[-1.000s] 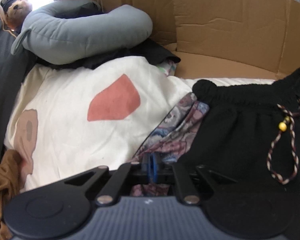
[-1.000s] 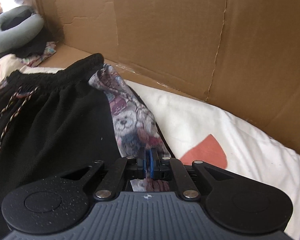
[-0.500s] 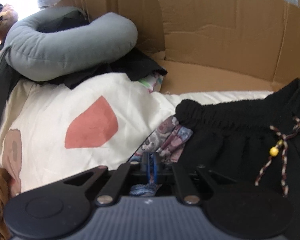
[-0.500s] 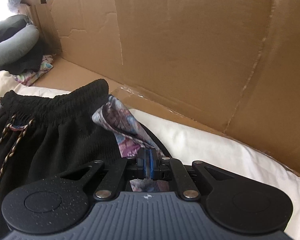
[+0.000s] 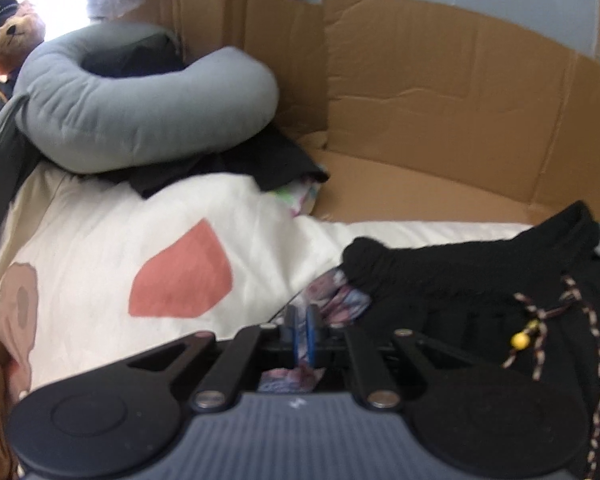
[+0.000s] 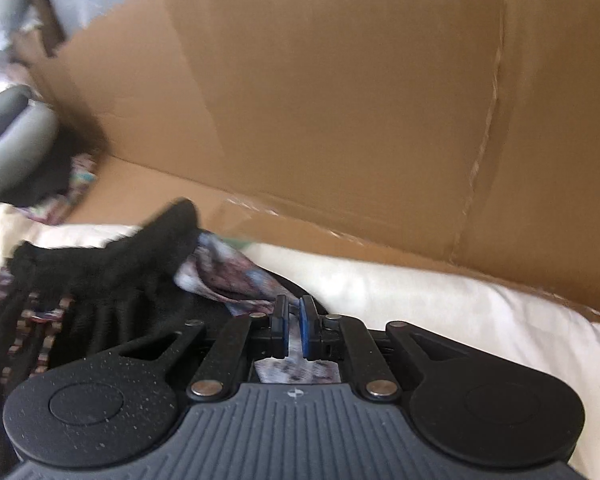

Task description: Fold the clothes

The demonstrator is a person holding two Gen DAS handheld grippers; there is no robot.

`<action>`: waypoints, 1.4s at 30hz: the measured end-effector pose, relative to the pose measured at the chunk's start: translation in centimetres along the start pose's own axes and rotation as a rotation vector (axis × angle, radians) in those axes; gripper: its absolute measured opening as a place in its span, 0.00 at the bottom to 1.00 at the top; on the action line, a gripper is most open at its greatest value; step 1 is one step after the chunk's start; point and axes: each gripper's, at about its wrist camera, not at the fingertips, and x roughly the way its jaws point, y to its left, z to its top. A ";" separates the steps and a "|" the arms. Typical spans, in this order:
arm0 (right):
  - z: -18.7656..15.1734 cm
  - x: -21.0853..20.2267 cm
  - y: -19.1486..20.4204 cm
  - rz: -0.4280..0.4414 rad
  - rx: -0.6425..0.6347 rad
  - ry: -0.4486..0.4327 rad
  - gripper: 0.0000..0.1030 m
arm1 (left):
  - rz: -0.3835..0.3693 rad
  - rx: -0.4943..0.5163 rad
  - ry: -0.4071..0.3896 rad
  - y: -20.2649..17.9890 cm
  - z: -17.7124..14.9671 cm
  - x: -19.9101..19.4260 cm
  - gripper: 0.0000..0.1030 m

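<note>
Left hand-held gripper (image 5: 300,326): my jaws are nearly closed, pinching the patterned cloth (image 5: 340,304) at the left end of the black shorts (image 5: 460,280).
Black shorts: they lie on the cream bedsheet (image 5: 140,232), the drawstring (image 5: 540,320) on top.
Right hand-held gripper (image 6: 294,326): my jaws have just been opening; a narrow gap shows, with patterned cloth between the pads.
Behind: cardboard (image 6: 340,100).
</note>
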 end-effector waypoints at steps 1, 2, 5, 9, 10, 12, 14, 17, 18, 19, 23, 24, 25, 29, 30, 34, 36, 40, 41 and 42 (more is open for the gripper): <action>0.1 -0.2 0.3 0.015 -0.004 -0.009 0.08 | -0.010 0.008 0.001 -0.3 0.1 0.0 0.06; 0.4 -0.4 0.5 0.028 -0.012 -0.017 0.08 | -0.013 0.015 0.004 -0.5 0.2 0.2 0.06; 1.0 0.1 1.6 0.031 -0.049 -0.028 0.15 | -0.015 0.030 0.017 -1.4 0.6 1.0 0.06; 2.0 1.9 2.7 0.025 -0.062 -0.016 0.17 | 0.009 0.029 0.042 -2.0 1.2 2.9 0.06; 2.0 2.3 2.8 0.022 -0.062 -0.011 0.17 | 0.013 0.020 0.049 -1.9 1.3 3.4 0.06; 2.1 3.1 2.8 0.012 -0.059 0.002 0.17 | 0.026 0.010 0.069 -1.8 1.2 4.4 0.06; 2.0 4.1 3.0 -0.004 -0.054 0.020 0.19 | 0.040 0.021 0.081 -1.8 1.1 4.9 0.05; 1.7 5.4 2.9 -0.031 -0.053 0.056 0.19 | 0.058 0.049 0.087 -2.2 0.9 5.3 0.05; 1.7 5.6 3.0 -0.036 -0.057 0.061 0.19 | 0.059 0.051 0.090 -2.2 1.0 5.2 0.05; 1.8 5.7 3.2 -0.040 -0.064 0.063 0.19 | 0.053 0.042 0.089 -2.0 1.1 5.0 0.05; 2.7 4.4 3.3 -0.017 -0.068 0.044 0.19 | 0.032 0.017 0.065 -1.2 1.4 3.6 0.05; 2.9 3.9 3.2 -0.012 -0.072 0.035 0.19 | 0.031 0.013 0.058 -1.0 1.4 3.2 0.05; 3.2 3.3 3.2 -0.008 -0.077 0.027 0.20 | 0.028 0.010 0.051 -0.8 1.4 2.8 0.06; 4.1 1.3 2.4 0.019 -0.080 0.015 0.30 | 0.010 -0.002 0.037 0.0 1.5 0.8 0.11; 4.4 0.7 2.1 0.027 -0.084 0.015 0.33 | 0.007 -0.008 0.035 0.2 1.5 0.2 0.16; 4.9 -2.4 0.6 0.060 -0.108 0.018 0.40 | -0.006 -0.030 0.020 1.1 1.5 -2.1 0.45; 4.7 -4.0 -0.2 0.061 -0.122 0.025 0.41 | -0.008 -0.032 0.015 1.4 1.3 -2.9 0.54; 3.6 -7.4 -1.6 0.065 -0.143 0.031 0.50 | -0.010 -0.054 0.029 2.1 0.7 -4.4 0.57; 3.1 -8.1 -1.8 0.060 -0.151 0.035 0.50 | -0.011 -0.059 0.033 2.3 0.4 -4.9 0.57; 2.5 -8.8 -2.1 0.053 -0.158 0.038 0.50 | -0.009 -0.059 0.035 2.5 0.0 -5.5 0.58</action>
